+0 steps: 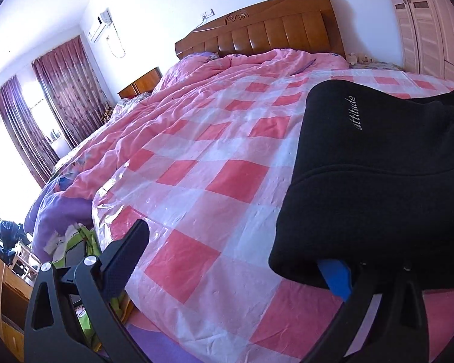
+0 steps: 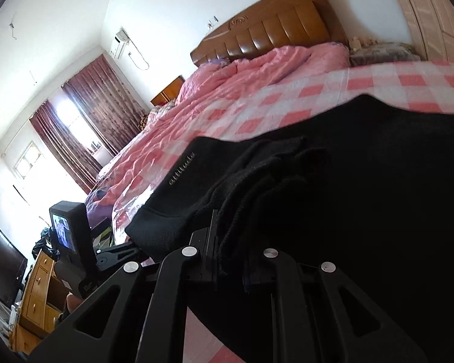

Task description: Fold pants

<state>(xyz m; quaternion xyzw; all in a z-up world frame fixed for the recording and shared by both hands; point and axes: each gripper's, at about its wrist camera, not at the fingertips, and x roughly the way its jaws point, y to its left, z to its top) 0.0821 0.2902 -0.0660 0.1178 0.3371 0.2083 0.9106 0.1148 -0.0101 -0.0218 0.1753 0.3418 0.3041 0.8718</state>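
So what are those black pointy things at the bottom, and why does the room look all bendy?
Those are the fingers of two hand-held grabbers; a person holds one in each hand. Each carries a wide-eyed camera, which bends the room. One picture looks along the left gripper, whose fingers stand apart with black pants draped over one. The other looks along the right gripper, pinched shut on the pants. The pants lie on a pink checked bed cover.

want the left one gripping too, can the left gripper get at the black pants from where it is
Probably yes. The left gripper is open, and the black pants already drape over one of its fingers; only bare checked cover fills the gap.
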